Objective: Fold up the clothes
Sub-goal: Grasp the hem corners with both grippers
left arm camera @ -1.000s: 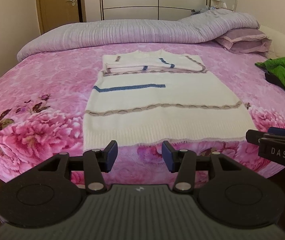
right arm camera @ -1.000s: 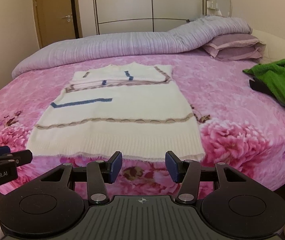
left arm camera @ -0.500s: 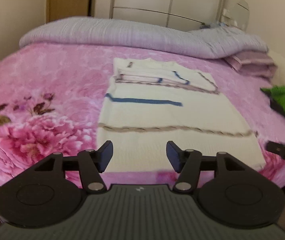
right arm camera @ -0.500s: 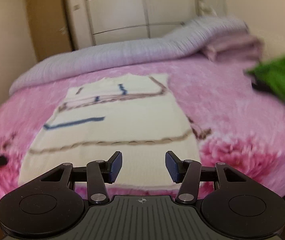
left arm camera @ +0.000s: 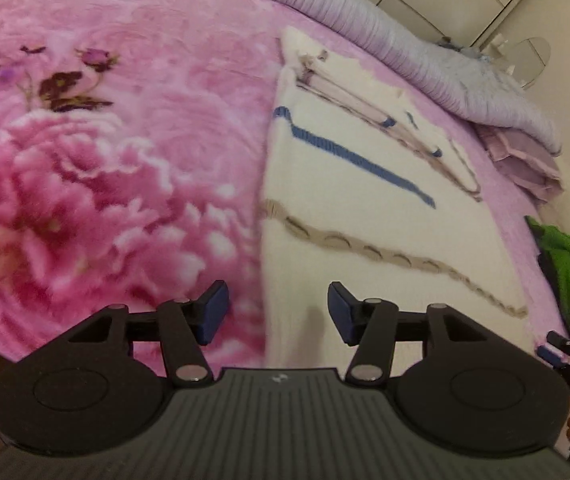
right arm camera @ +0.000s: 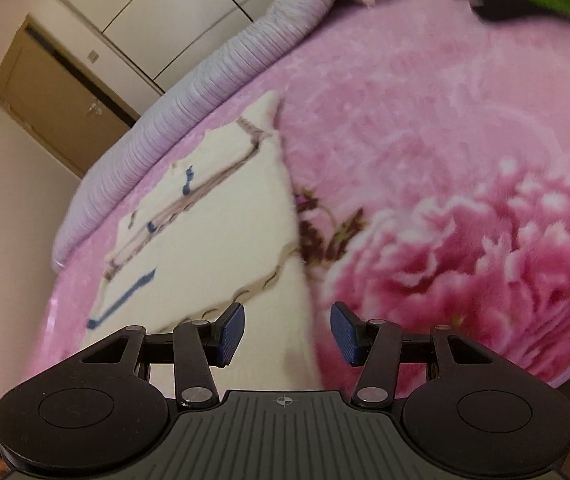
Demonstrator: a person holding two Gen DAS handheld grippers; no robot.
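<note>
Our wide bed under its pink flower-printed plush blanket [left arm camera: 105, 168] now fills both views at a tilt, where a second ago we saw it level from further back. The cream knitted sweater with blue and beige stripes [left arm camera: 369, 216] lies flat mid-bed, sleeves already folded across its far end. We have brought both tools down to its near hem corners: the left gripper [left arm camera: 277, 314] straddles the left edge, jaws closing but clamping nothing; the right gripper [right arm camera: 287, 334] stands parted over the right edge, probably not touching, though blur obscures it. Hem pinch comes next.
</note>
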